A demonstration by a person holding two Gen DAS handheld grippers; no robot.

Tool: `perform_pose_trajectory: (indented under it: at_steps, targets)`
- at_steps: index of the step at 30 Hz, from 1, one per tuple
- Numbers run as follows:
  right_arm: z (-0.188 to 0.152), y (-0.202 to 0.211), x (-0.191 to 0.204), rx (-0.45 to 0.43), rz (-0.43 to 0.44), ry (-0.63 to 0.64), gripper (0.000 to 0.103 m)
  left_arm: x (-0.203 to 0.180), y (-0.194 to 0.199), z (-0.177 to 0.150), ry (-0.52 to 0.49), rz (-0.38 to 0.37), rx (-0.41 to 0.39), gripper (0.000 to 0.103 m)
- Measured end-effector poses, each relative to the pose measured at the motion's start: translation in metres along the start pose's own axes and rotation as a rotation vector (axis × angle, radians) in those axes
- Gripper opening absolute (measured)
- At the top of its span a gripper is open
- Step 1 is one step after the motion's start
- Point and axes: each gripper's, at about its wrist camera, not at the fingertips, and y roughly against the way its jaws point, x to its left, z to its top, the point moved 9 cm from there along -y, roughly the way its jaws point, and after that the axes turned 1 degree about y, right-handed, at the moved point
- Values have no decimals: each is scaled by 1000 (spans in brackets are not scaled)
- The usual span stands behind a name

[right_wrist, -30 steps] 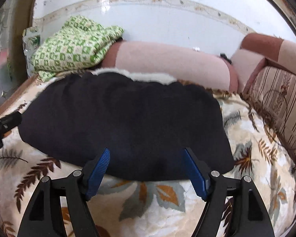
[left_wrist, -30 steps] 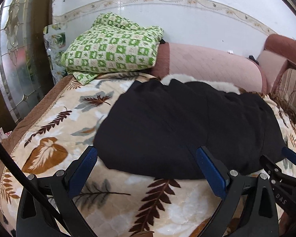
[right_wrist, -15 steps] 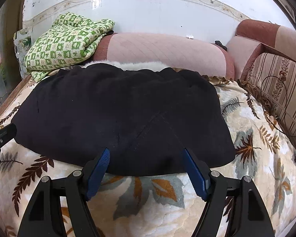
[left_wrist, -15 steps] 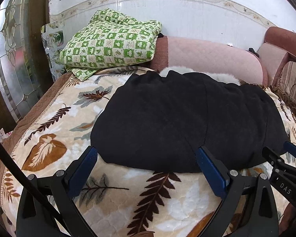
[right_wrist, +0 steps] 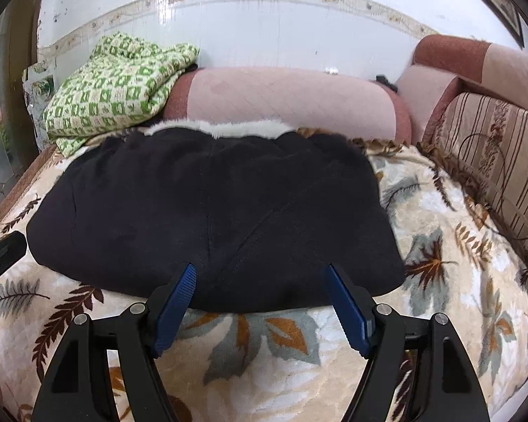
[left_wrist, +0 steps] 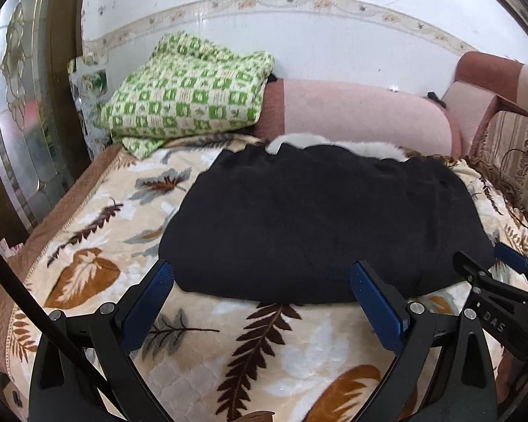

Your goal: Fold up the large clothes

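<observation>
Black coat [left_wrist: 320,225] — folded on blanket [left_wrist: 200,351]

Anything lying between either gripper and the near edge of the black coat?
Nothing visible. Only bare leaf-print blanket separates the open right gripper and open left gripper from the black coat. The green checked blanket sits far back.

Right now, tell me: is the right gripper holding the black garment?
No. The right gripper is open, its fingers spread apart and short of the black garment.
</observation>
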Motion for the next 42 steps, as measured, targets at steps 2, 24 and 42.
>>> perform_pose_trajectory:
  at_steps: [2,24,42]
  targets:
    - [3,7,-5,-14,-23,-15,79,-4,14,3,-23,26,-32,100]
    - [-34,157,-24,-77,-38,-127,84,-1,172,-23,45,22,-31,100]
    - [-44,141,-17,-16,-15,-114,84,-9,155,-34,14,52,21,100]
